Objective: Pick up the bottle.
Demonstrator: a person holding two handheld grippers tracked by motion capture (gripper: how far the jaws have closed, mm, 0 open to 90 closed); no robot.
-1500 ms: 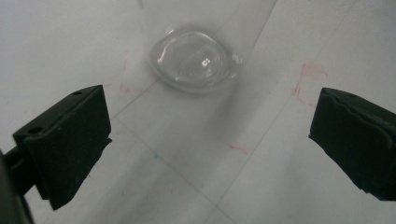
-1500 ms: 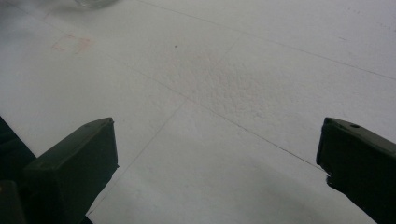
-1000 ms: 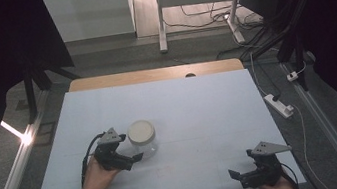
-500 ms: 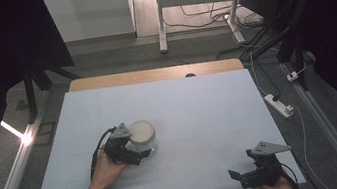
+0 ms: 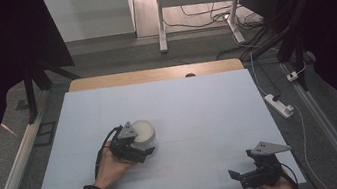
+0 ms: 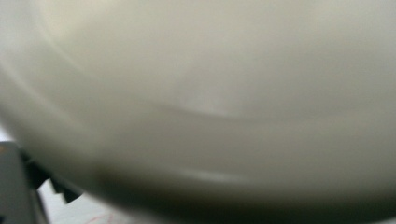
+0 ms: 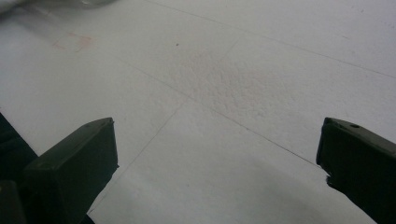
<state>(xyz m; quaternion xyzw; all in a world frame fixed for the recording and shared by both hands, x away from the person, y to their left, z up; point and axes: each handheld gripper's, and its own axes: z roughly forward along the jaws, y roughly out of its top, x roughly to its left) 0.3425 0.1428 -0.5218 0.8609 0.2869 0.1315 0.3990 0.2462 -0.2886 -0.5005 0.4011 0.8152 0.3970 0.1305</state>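
Note:
A round cream-white bowl (image 5: 143, 131) stands on the white table top (image 5: 200, 115), left of the middle. My left gripper (image 5: 143, 146) is pressed up against its near side, and one black jaw reaches past the bowl's front edge. In the left gripper view the blurred bowl wall (image 6: 198, 93) is very close, and one toothed jaw stands far out at the lower left, so the gripper is open. My right gripper (image 5: 242, 170) rests near the table's front right edge, open with nothing in it (image 7: 215, 163).
A wooden strip (image 5: 153, 74) runs along the table's far edge. A white power strip (image 5: 279, 104) lies on the floor at the right, by metal frame legs and cables. Faint red marks (image 7: 74, 43) show on the table top.
My left gripper has moved right and forward until it sits tight against the bowl. The right gripper has stayed still.

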